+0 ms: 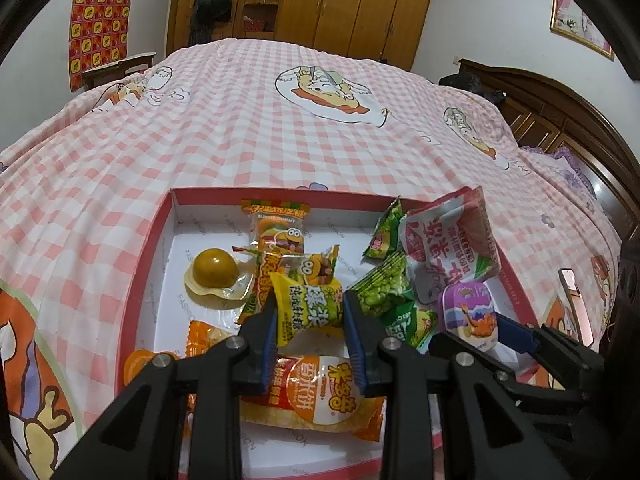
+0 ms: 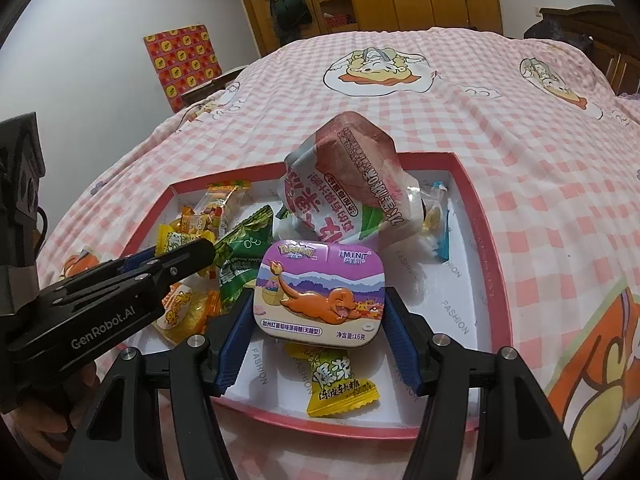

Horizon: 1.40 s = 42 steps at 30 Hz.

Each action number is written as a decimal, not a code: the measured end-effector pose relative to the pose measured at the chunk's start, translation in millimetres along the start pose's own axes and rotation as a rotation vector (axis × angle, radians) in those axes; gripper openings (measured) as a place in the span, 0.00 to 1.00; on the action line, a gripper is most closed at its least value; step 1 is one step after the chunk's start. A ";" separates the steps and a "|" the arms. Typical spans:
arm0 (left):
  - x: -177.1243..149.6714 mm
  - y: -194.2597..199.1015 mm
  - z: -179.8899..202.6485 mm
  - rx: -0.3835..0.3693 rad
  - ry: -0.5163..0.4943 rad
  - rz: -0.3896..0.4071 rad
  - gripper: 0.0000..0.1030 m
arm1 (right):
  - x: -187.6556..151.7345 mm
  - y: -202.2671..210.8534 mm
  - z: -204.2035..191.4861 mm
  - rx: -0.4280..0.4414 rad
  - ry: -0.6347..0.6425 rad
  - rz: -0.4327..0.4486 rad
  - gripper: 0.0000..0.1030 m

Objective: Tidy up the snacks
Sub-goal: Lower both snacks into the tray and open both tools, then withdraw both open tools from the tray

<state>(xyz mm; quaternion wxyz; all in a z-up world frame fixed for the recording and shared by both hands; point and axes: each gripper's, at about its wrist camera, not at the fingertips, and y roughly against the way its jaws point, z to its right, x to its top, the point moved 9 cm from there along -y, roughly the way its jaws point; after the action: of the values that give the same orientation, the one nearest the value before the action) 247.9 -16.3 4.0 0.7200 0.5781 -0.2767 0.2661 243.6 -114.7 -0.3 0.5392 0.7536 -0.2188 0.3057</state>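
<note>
Bedroom setting: pink checked bedspread [image 1: 248, 128] with cartoon prints, wooden wardrobe [image 1: 360, 4] at 12 o'clock in the left wrist view.

Red-rimmed box lid [image 1: 148, 240] lies on the bed, white inside, serving as the snack tray.

Left gripper [image 1: 310, 312] clamps a yellow candy packet [image 1: 308, 312] by its two sides; it appears lifted above the other wrappers near the tray's middle. Right gripper [image 2: 320, 312] grips a purple mint tin [image 2: 320, 292] across its width, picture side up, over the tray's near half.

Around the candy, left wrist view: burger gummy packet [image 1: 276, 228] at 12 o'clock, sealed egg-shaped pouch [image 1: 216, 276] at 10 o'clock, green pea packets [image 1: 384, 280] at 3 o'clock, orange rice-cracker bag [image 1: 320, 392] at 6 o'clock beneath the fingers. White-and-red bun packet [image 2: 344, 188] stands tilted at 12 o'clock of the tin. A second yellow candy [image 2: 340, 384] lies at 6 o'clock of it.

Step, as judged: both tools hold an item mid-transfer; sorting is partly done, the snacks unordered. Next move calls for a free patch of tray floor per item and a low release so neither slides onto a neighbour.

Hard to tell: whether tin or candy touches anything below. Tray's near corners are hidden by the gripper frames. A small clear wrapper [image 2: 434, 216] at 2 o'clock of the tin is unreadable.
</note>
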 end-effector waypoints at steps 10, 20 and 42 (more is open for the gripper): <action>0.3 3.1 -0.1 0.004 -0.003 -0.001 0.46 | 0.9 2.4 -2.4 0.001 0.003 0.013 0.62; -0.1 18.9 -7.3 0.023 0.054 -0.005 0.76 | 7.8 19.8 -6.2 0.004 0.011 0.065 0.70; -50.5 72.8 -10.1 0.151 0.021 -0.009 0.94 | -33.3 60.6 -20.0 0.012 0.037 0.078 0.79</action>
<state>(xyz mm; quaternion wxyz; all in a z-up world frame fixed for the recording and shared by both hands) 162.0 4.2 16.5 0.6785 0.6290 -0.2458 0.2890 175.3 -115.4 22.3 0.5264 0.7418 -0.2364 0.3417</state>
